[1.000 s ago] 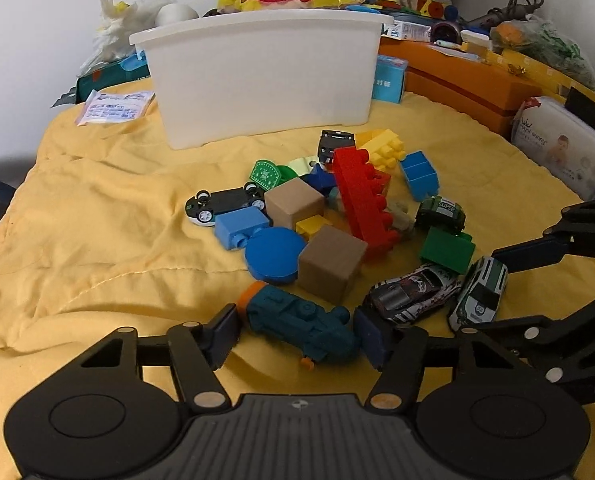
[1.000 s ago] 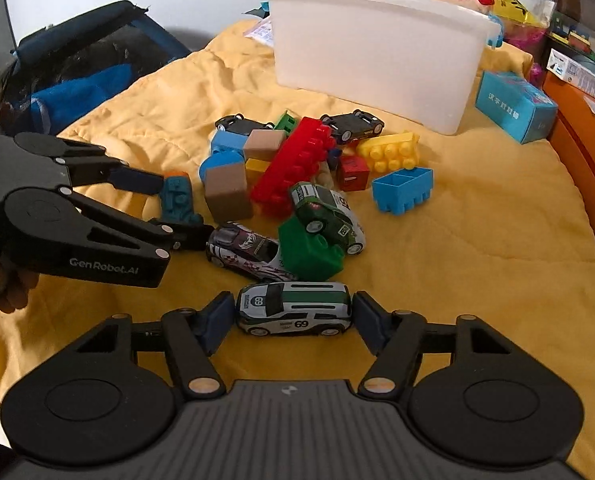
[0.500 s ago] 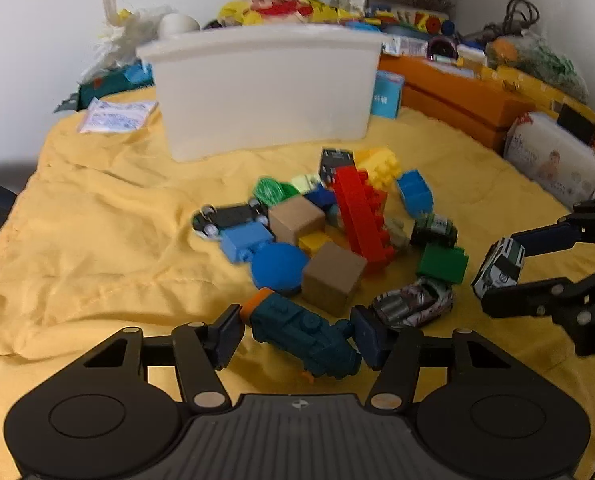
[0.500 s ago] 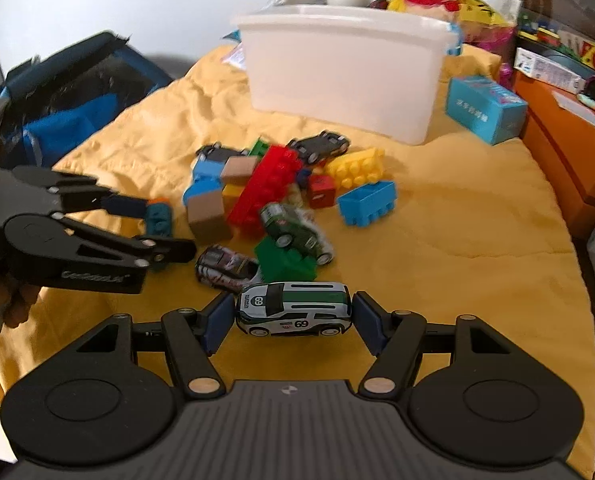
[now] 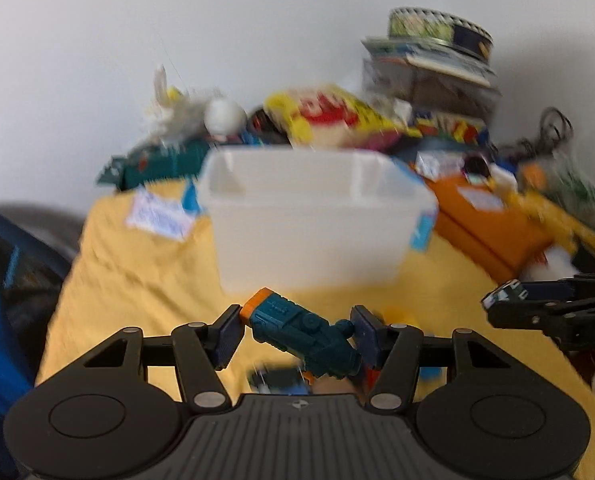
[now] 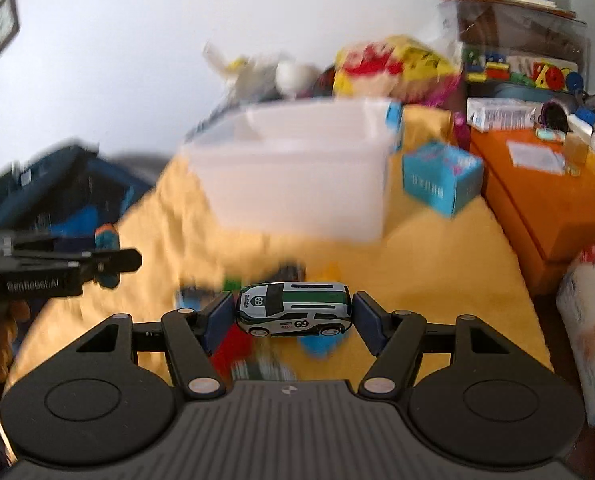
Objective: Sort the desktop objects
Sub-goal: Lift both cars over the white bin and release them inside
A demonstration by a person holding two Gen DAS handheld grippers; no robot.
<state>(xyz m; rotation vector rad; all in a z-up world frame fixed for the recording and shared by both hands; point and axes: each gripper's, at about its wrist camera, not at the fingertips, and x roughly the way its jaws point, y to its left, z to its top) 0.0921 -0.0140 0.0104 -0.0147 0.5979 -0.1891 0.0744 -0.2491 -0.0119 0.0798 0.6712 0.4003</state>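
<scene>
My left gripper (image 5: 297, 334) is shut on a dark teal toy vehicle with an orange end (image 5: 303, 336) and holds it in the air in front of the white plastic bin (image 5: 313, 236). My right gripper (image 6: 293, 314) is shut on a white and green toy car marked 69 (image 6: 293, 309), also lifted, facing the same bin (image 6: 297, 184). Each gripper shows in the other's view: the right one (image 5: 509, 300) at the right, the left one (image 6: 105, 254) at the left. The pile of bricks and cars (image 6: 241, 356) lies blurred below the fingers.
The yellow cloth (image 6: 437, 264) covers the table. A light blue box (image 6: 441, 178) stands right of the bin. Orange boxes (image 6: 545, 204) with clutter lie at the right, a dark blue bag (image 6: 57, 188) at the left, packets and plush behind the bin.
Both grippers have lifted their toys off the cloth and risen toward the white bin. The toy pile has dropped out of view below. The frames are now motion-blurred.
</scene>
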